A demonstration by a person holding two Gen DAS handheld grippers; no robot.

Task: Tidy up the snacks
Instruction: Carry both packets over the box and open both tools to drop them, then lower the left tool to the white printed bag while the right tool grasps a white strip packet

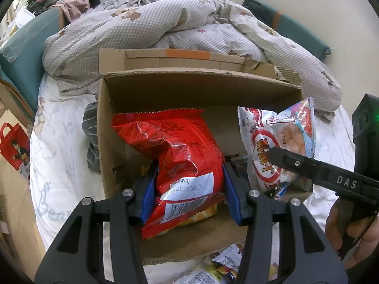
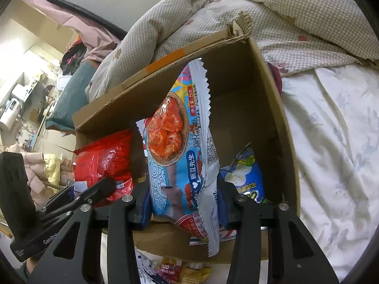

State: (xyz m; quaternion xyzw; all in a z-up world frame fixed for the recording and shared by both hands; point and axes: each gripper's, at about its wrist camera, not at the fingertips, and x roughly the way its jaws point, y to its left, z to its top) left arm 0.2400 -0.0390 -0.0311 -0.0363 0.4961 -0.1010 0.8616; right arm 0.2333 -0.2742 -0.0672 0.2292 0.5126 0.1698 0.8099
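Observation:
My left gripper (image 1: 189,189) is shut on a red snack bag (image 1: 182,151), which its blue pads pinch low inside an open cardboard box (image 1: 189,75). The bag stands upright against the box's left side. My right gripper (image 2: 184,201) is shut on a white-and-blue snack bag (image 2: 180,142), held upright inside the same box (image 2: 267,75). In the left wrist view that bag (image 1: 279,142) shows a red circle, with the right gripper (image 1: 274,156) on it. From the right wrist, the left gripper (image 2: 106,185) and the red bag (image 2: 104,158) lie to the left.
A blue packet (image 2: 244,177) lies on the box floor at the right. Several loose snack packets (image 1: 227,258) lie on the white sheet in front of the box. A rumpled checked duvet (image 1: 165,23) is piled behind it. A person's hand (image 1: 350,232) grips the right handle.

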